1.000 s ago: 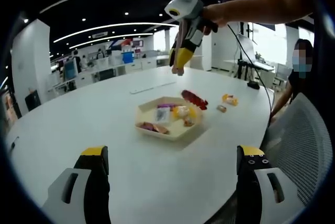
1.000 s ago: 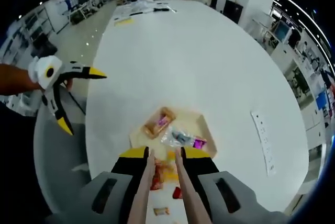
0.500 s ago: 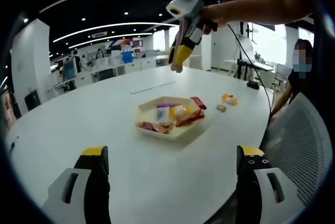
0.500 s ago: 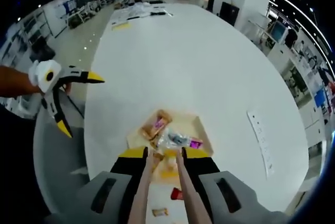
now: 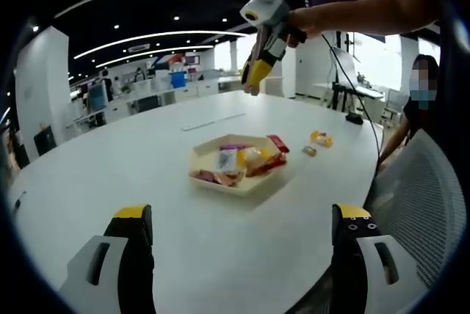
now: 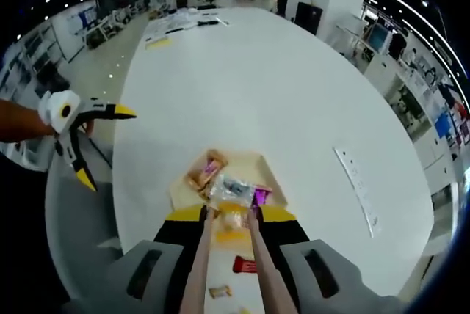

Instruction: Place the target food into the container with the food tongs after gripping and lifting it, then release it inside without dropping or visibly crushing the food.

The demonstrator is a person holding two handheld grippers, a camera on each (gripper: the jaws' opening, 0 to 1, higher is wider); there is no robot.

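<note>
**Packets in the tray, tongs aloft**

Left gripper view:
- Left claw (image 5: 239, 237) spread wide, yellow-tipped jaws standing well apart at the bottom edge, pinching nothing.
- On the white tabletop (image 5: 110, 174), a pale shallow tray (image 5: 236, 185) holding several wrapped snacks: a brown packet at the near left, a clear one with a dark label, a yellow one in the middle.
- Red packet (image 5: 273, 154) lying propped on the tray's right rim, one end inside among the others, the other end over the edge.
- No writing legible on any wrapper; too small to read.
- Two more small wrapped items (image 5: 321, 139) on the tabletop to the right of the tray, apart from it.
- Right claw (image 5: 253, 79) held high above the tray by an outstretched arm, pointing down.

Right gripper view:
- Right claw (image 6: 229, 215) pressed onto the two flesh-coloured arms of the food tongs (image 6: 194, 270), which run forward with a narrow gap between them; tips over the tray's near edge, nothing visibly between them.
- Tray below with brown, clear and magenta packets; labels unreadable.
- Left claw off to the left, jaws splayed.
- White strip (image 6: 356, 188) with small marks on the tabletop at right.
</note>
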